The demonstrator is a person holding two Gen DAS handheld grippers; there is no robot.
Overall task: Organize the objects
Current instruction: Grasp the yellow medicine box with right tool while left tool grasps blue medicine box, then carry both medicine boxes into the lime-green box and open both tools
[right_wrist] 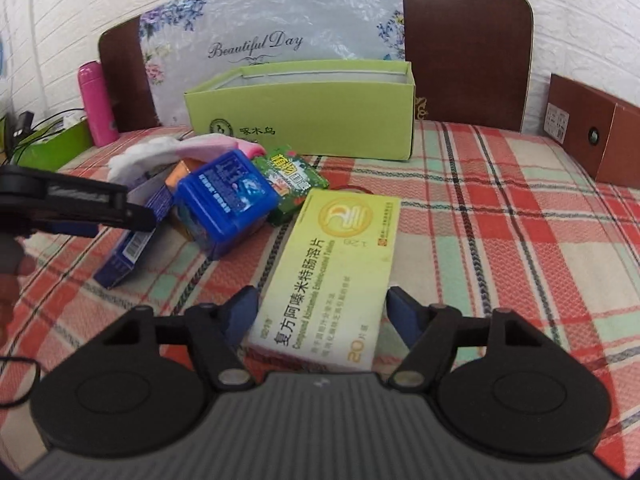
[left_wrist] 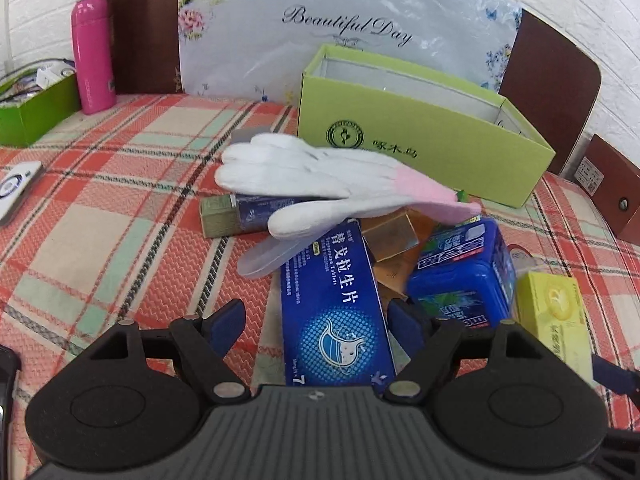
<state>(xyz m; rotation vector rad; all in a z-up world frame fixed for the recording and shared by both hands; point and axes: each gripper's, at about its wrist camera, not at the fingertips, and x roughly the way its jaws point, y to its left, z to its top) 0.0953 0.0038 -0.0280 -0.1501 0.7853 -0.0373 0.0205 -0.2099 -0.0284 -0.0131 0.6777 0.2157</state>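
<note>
A pile of small things lies on the plaid cloth in front of an open light-green box (left_wrist: 424,136), also in the right wrist view (right_wrist: 304,120). My left gripper (left_wrist: 316,320) is open, its fingers on either side of a blue medicine box (left_wrist: 332,312), not touching it. A white and pink glove (left_wrist: 320,184) lies over the pile. A blue plastic container (left_wrist: 460,276) and a yellow medicine box (left_wrist: 552,312) lie to the right. My right gripper (right_wrist: 322,312) is open astride the yellow medicine box (right_wrist: 336,268). The left gripper (right_wrist: 80,204) shows at the left.
A pink flask (left_wrist: 92,56) and a darker green box (left_wrist: 36,112) stand far left. A white device (left_wrist: 16,188) lies at the left edge. A brown box (right_wrist: 592,128) stands at the right. A green packet (right_wrist: 292,180) lies by the blue container (right_wrist: 228,200). A floral bag (left_wrist: 340,20) leans on the headboard.
</note>
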